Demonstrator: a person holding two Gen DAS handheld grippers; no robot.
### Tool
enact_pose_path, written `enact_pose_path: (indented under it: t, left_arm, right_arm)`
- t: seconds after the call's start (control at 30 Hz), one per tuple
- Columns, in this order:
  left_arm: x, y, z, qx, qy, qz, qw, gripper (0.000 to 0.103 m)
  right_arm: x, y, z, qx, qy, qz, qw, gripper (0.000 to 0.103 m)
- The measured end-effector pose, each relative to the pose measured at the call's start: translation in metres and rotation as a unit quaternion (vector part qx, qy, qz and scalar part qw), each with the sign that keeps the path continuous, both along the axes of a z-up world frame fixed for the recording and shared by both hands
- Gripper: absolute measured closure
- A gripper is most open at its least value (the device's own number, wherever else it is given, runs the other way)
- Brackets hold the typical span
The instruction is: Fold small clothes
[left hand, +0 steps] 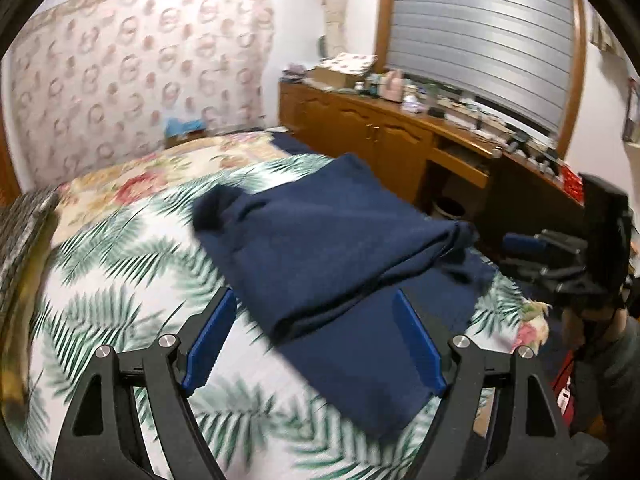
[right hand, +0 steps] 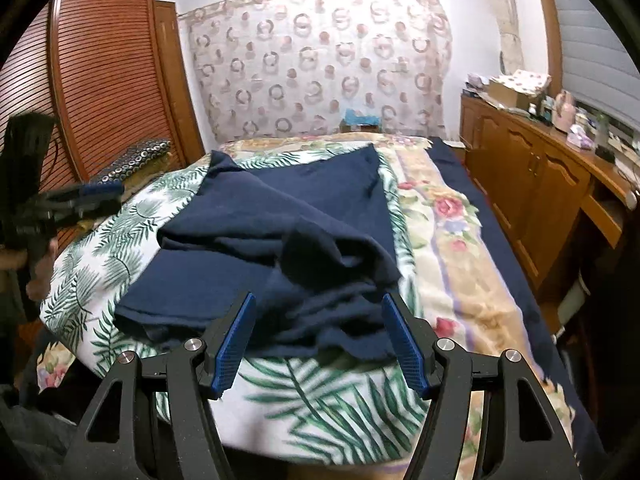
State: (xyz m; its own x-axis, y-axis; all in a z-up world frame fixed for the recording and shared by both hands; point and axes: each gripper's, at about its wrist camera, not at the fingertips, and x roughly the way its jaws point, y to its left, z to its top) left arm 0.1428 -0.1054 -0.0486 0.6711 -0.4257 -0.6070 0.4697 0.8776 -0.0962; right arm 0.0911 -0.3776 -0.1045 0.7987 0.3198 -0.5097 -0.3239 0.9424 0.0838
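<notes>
A: The clutter on the sideboard (left hand: 420, 100), toward two o'clock, is too small and smeared to name.

B: The right gripper (left hand: 532, 246) at three o'clock is blurred; perhaps a sleeve (left hand: 612, 364) below, cut off.

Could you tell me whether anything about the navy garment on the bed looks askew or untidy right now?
Yes. The navy garment lies rumpled on the palm-leaf cover: its near part is bunched into loose folds, and one flap is turned over crookedly, so the edges do not line up. Both claws, left and right, are open and hold nothing.
</notes>
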Motion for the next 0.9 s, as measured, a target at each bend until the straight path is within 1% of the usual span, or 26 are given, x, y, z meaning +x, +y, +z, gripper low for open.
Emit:
enact_pose_path:
  t: [0.1, 0.3, 0.4, 0.57, 0.73, 0.9]
  left_arm:
    - [-0.005, 0.021, -0.01, -0.005, 0.005, 0.024, 0.9997, 0.022]
    - [-0.014, 0.05, -0.016, -0.003, -0.005, 0.058, 0.9983, 0.022]
    - [-0.017, 0.062, -0.018, -0.006, -0.007, 0.069, 0.9976, 0.022]
    - [-0.019, 0.076, -0.02, -0.01, -0.011, 0.077, 0.9969, 0.022]
    - [-0.021, 0.082, -0.021, -0.019, -0.012, 0.077, 0.9968, 0.022]
    - [-0.024, 0.083, -0.026, -0.016, -0.008, 0.077, 0.9969, 0.022]
  right_arm:
    - [0.01, 0.017, 0.008, -0.005, -0.006, 0.017, 1.0, 0.035]
    - [0.036, 0.057, 0.019, -0.022, -0.013, 0.059, 0.998, 0.035]
    - [0.053, 0.079, 0.02, -0.024, -0.007, 0.086, 0.996, 0.035]
    - [0.086, 0.115, 0.013, -0.034, 0.016, 0.127, 0.991, 0.035]
    - [0.116, 0.149, -0.002, -0.07, 0.045, 0.161, 0.983, 0.035]
    - [0.131, 0.175, -0.012, -0.1, 0.065, 0.18, 0.976, 0.035]
